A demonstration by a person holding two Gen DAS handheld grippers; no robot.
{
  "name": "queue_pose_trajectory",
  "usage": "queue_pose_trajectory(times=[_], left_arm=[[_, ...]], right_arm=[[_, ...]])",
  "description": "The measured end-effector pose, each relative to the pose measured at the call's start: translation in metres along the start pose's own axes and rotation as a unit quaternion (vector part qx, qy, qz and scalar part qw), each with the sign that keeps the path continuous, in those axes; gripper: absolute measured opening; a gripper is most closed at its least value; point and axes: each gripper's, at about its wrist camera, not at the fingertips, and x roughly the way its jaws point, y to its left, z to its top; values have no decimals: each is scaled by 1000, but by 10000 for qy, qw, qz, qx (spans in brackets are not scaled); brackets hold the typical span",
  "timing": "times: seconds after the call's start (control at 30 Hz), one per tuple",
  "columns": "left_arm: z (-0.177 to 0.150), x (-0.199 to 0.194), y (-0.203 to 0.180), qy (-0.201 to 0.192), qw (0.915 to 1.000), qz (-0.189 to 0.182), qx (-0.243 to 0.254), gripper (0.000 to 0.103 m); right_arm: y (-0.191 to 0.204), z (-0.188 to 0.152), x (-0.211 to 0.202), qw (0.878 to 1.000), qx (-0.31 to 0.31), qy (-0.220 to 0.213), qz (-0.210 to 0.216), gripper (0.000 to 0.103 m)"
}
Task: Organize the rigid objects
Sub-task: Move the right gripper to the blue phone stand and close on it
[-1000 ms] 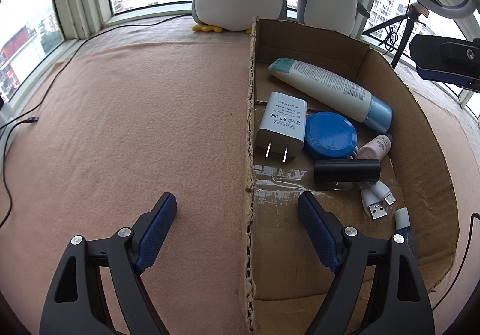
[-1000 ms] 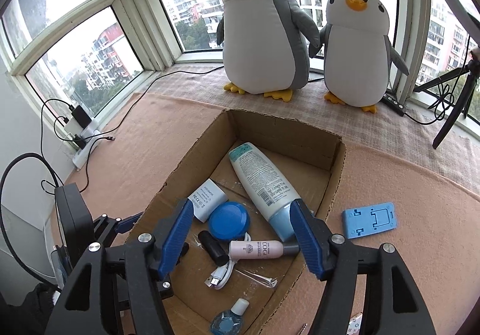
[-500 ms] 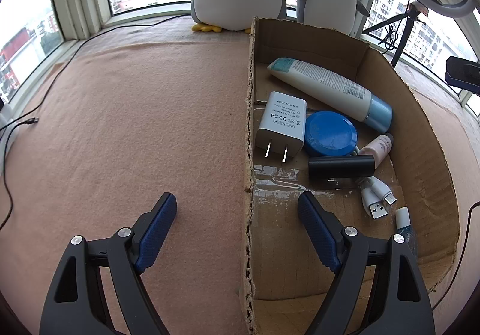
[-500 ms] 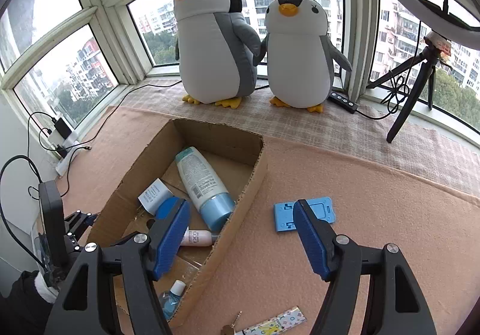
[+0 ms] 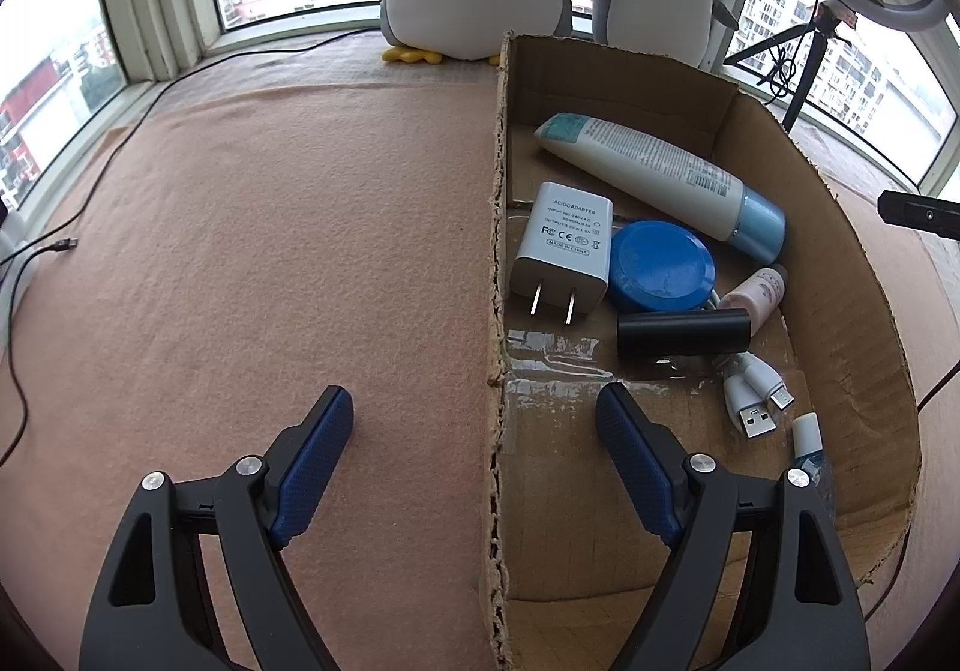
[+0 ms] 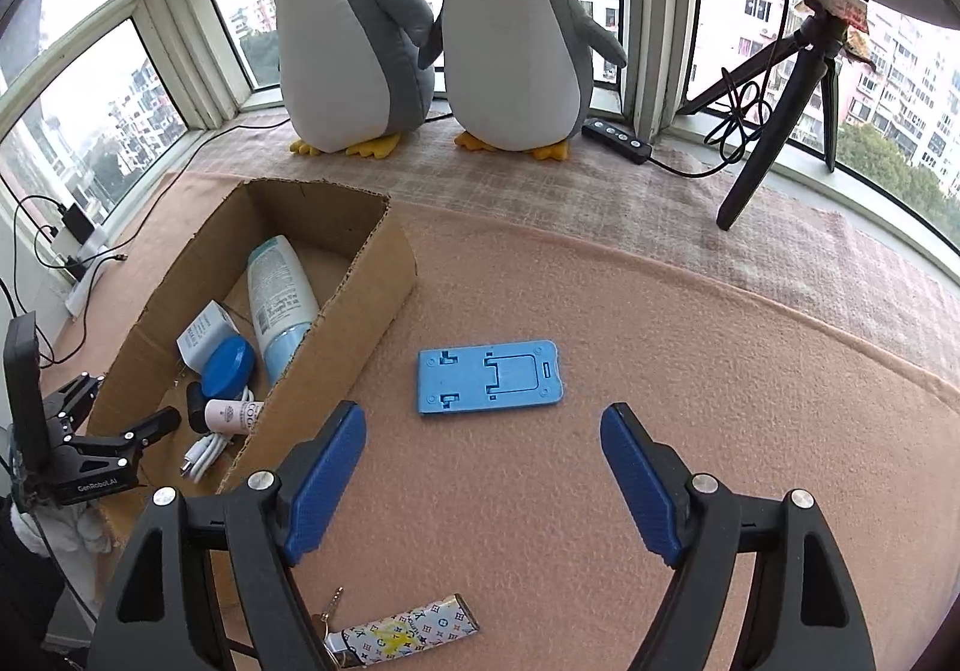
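Left wrist view first: my left gripper (image 5: 474,413) is spread wide and holding nothing, straddling the near left wall of the cardboard box (image 5: 497,251), one finger over the peach felt mat (image 5: 270,251), the other inside the box. In the box, left to right: white AC adapter (image 5: 564,245) against the left wall, blue round tin (image 5: 660,266) touching it, black cylinder (image 5: 684,332) just in front of the tin, white tube with a blue cap (image 5: 654,173) lying diagonally toward the far right corner, and a small pink bottle (image 5: 759,290) by the right wall. A white USB cable (image 5: 753,395) sits near the front right.

Right wrist view: box is at the mat's left side, and the blue phone stand (image 6: 489,377) lies flat on the mat just right of it, about mid-mat. My right gripper (image 6: 483,449) is also wide apart and empty, hovering just in front of the stand, not touching. A patterned lighter (image 6: 402,632) with keys is at the near edge. Two plush penguins (image 6: 510,41) are by the window at the far edge.
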Motion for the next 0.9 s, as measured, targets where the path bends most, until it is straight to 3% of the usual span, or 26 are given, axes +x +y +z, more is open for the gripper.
queue_pose_trajectory(times=[0.47,0.9], left_arm=[[0,2,4,23,10000,24,-30,87],[1,1,3,14,10000,6,-19,87]], right_arm=[[7,11,55,9984,-122,545,-86,83],[13,21,90,9921,-447,1085,-453,84]])
